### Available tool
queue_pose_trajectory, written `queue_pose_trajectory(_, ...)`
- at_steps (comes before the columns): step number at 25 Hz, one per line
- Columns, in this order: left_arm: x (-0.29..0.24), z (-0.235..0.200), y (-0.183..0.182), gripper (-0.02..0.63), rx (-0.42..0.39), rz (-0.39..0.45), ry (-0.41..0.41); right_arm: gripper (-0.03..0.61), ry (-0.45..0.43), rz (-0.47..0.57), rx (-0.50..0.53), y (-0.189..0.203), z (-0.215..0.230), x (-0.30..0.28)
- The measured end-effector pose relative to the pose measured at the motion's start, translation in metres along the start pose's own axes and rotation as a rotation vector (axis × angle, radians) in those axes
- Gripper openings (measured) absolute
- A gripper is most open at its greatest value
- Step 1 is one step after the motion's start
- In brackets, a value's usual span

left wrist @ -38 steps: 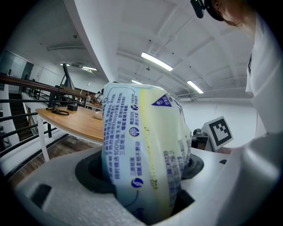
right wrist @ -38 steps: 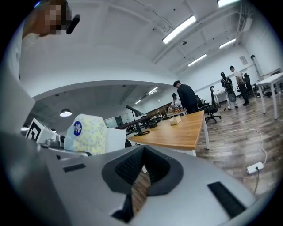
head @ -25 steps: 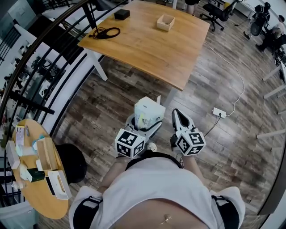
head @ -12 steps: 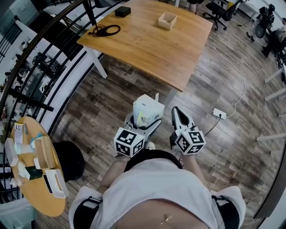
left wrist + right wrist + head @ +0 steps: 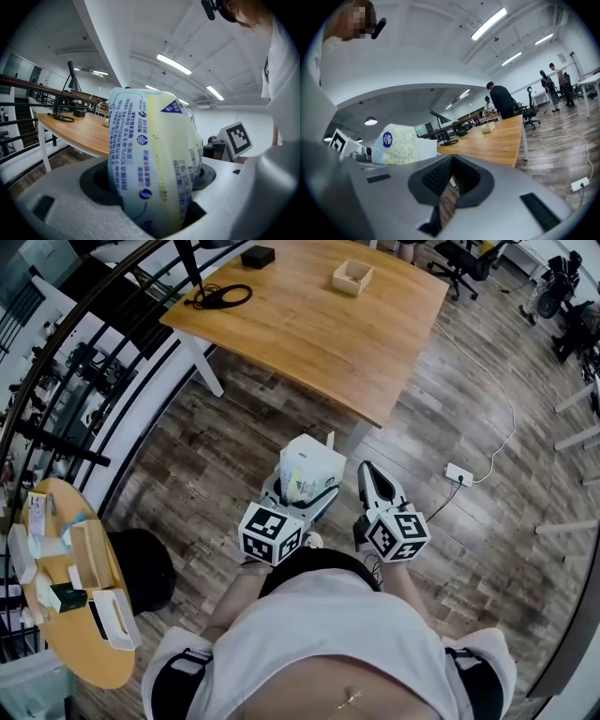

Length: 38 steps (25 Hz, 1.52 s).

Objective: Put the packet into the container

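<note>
A pale yellow-and-white packet (image 5: 311,470) with blue print is held upright over the wood floor, and my left gripper (image 5: 302,495) is shut on it. In the left gripper view the packet (image 5: 154,154) fills the space between the jaws. My right gripper (image 5: 372,476) hangs beside it on the right, shut and empty; its view shows the packet (image 5: 399,144) at the left. The container, a small open wooden box (image 5: 352,277), stands near the far edge of the wooden table (image 5: 319,343), well ahead of both grippers. It also shows in the right gripper view as a small box (image 5: 488,127).
A coiled black cable (image 5: 217,298) and a black box (image 5: 256,256) lie on the table's far left. A black railing (image 5: 94,381) runs along the left. A round side table (image 5: 66,662) with cartons is at lower left. A power strip (image 5: 458,474) lies on the floor; office chairs (image 5: 459,263) stand beyond.
The table and box have slid slightly up in the head view and the side table slightly left. Both grippers keep their pose, with the packet still held.
</note>
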<state>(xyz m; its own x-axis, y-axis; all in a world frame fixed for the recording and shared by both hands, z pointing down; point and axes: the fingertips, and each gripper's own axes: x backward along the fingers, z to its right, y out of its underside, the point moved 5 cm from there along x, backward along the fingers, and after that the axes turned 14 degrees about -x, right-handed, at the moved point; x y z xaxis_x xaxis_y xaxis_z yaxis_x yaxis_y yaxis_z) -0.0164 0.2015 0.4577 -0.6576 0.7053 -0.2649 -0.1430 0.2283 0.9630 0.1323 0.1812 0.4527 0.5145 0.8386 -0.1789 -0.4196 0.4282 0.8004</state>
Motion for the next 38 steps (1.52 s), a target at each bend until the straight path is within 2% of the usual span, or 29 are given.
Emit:
queue_pose_trajectory(10, -0.012, -0.011, -0.004, 0.379, 0.005, 0.0, 0.008, 0.008, 0.001, -0.001, -0.012, -0.005, 0.005, -0.014)
queue_pose_trajectory(16, -0.029, -0.024, -0.005, 0.379, 0.01, -0.003, 0.022, 0.008, 0.03, -0.005, -0.024, -0.007, 0.017, -0.027)
queue_pose_trajectory(29, -0.087, -0.087, -0.028, 0.379, 0.001, -0.008, 0.072, 0.008, 0.095, 0.032, -0.035, -0.049, 0.05, -0.09)
queue_pose_trajectory(38, -0.127, -0.145, -0.052, 0.379, -0.009, -0.01, 0.129, 0.008, 0.09, 0.037, -0.046, -0.073, 0.038, -0.159)
